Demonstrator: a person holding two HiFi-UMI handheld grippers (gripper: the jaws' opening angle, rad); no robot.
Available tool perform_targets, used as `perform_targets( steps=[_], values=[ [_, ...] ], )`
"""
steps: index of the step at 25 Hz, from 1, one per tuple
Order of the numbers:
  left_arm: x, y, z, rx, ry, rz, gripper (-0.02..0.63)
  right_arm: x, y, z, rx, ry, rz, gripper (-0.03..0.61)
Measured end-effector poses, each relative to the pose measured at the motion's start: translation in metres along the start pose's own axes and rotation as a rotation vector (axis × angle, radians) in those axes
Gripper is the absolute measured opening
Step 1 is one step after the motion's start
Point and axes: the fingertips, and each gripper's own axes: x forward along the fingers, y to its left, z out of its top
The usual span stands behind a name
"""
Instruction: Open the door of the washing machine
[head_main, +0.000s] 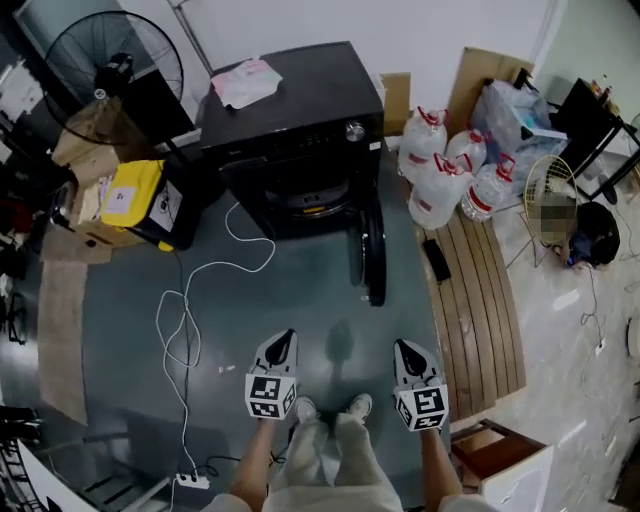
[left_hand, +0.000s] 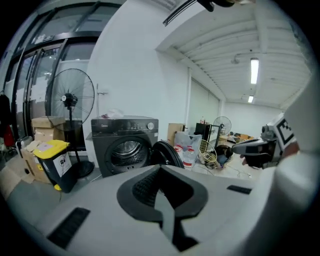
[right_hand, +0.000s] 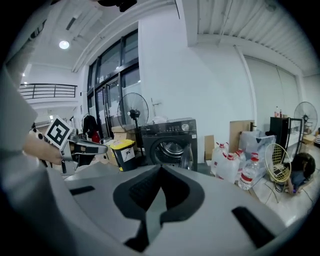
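A black front-loading washing machine (head_main: 300, 120) stands at the far side of the grey floor. Its round door (head_main: 372, 255) hangs wide open, swung out to the right, and the drum opening (head_main: 305, 195) is exposed. Both grippers are held well back from it, above the person's shoes. My left gripper (head_main: 285, 340) and right gripper (head_main: 404, 348) point toward the machine, each shut with nothing between its jaws. The left gripper view shows the washing machine (left_hand: 125, 145) and open door (left_hand: 167, 154) beyond closed jaws. So does the right gripper view, with the machine (right_hand: 170, 142) ahead.
A floor fan (head_main: 110, 65), cardboard boxes and a yellow-lidded bin (head_main: 135, 200) stand left of the machine. A white cable (head_main: 190, 310) snakes over the floor to a power strip (head_main: 190, 482). Large water bottles (head_main: 445, 170) and wooden slats (head_main: 480, 300) lie at the right.
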Motion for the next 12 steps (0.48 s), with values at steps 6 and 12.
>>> perform_targets(
  steps=[6, 12],
  values=[
    [-0.083, 0.057, 0.040, -0.038, -0.029, 0.073, 0.008, 0.009, 0.066, 0.068, -0.036, -0.029, 0.058, -0.002],
    [-0.136, 0.081, 0.076, -0.049, -0.072, 0.118, 0.008, 0.001, 0.100, 0.120, -0.062, -0.061, 0.086, -0.002]
  ],
)
